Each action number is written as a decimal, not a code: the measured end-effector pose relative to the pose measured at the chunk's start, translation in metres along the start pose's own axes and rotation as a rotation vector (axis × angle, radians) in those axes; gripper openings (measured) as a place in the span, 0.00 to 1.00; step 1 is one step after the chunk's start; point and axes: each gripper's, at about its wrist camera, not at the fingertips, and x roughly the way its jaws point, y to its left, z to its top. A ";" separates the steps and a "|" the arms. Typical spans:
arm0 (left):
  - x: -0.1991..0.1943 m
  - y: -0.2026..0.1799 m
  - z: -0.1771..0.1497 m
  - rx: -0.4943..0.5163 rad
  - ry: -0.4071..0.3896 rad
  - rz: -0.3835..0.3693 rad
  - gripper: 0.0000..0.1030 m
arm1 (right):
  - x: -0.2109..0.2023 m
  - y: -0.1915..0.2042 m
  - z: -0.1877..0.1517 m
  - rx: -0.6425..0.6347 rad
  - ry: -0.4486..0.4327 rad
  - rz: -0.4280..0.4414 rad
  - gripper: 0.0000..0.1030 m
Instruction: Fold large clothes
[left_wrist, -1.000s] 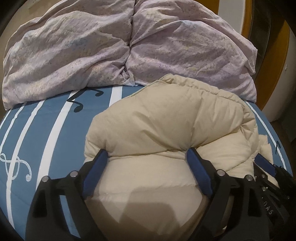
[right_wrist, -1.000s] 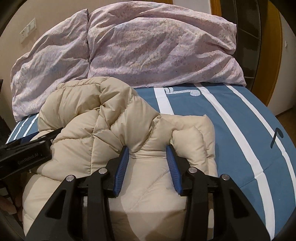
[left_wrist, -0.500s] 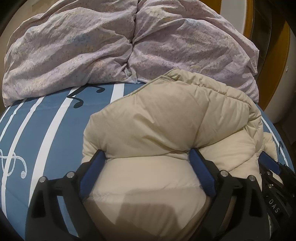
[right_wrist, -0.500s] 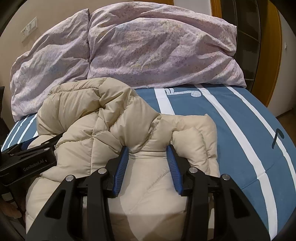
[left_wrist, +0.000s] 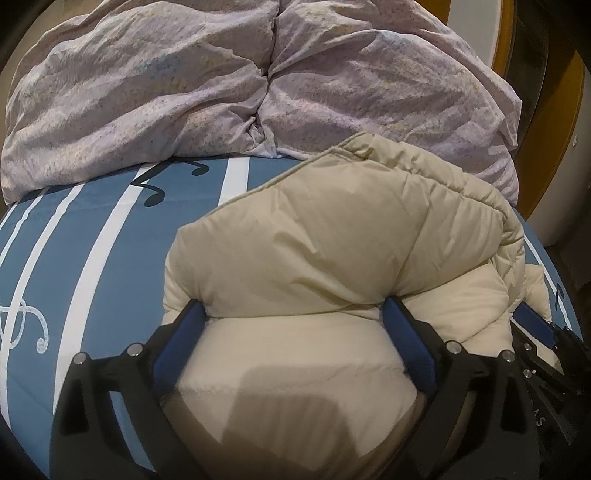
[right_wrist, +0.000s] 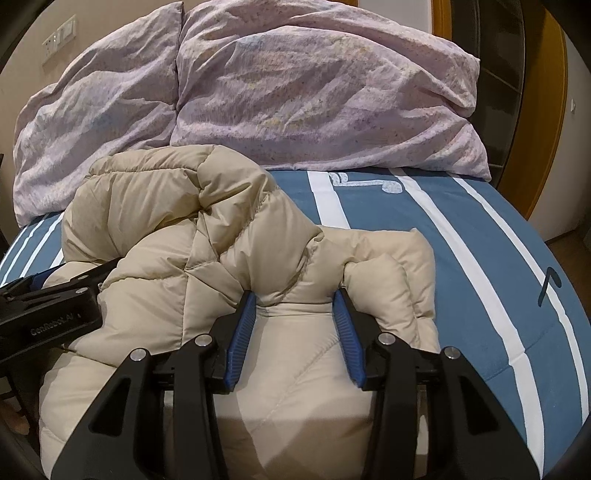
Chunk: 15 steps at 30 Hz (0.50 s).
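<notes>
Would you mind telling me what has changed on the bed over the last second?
The folded-over part of the beige down jacket has been carried a little farther toward the pillows, bulging higher. Both the left gripper and the right gripper still hold the jacket. The pillows and the striped blue sheet have not moved.

— Where is there room to pass?
— Bare striped bedsheet (left_wrist: 92, 258) lies open left of the puffy beige jacket (left_wrist: 332, 251), and more sheet right of it in the right wrist view.
— What blocks?
— Two lilac pillows (right_wrist: 314, 103) wall off the far end; the jacket's far edge seems to touch them.
</notes>
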 end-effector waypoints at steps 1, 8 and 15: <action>0.000 0.000 0.000 -0.001 0.000 -0.001 0.94 | 0.000 0.000 0.000 0.000 0.000 0.000 0.45; 0.001 0.002 0.000 -0.009 0.000 -0.009 0.95 | 0.001 0.000 0.000 -0.001 -0.003 -0.004 0.45; 0.001 0.002 -0.001 -0.011 -0.003 -0.010 0.96 | 0.002 0.001 0.000 -0.007 -0.006 -0.012 0.45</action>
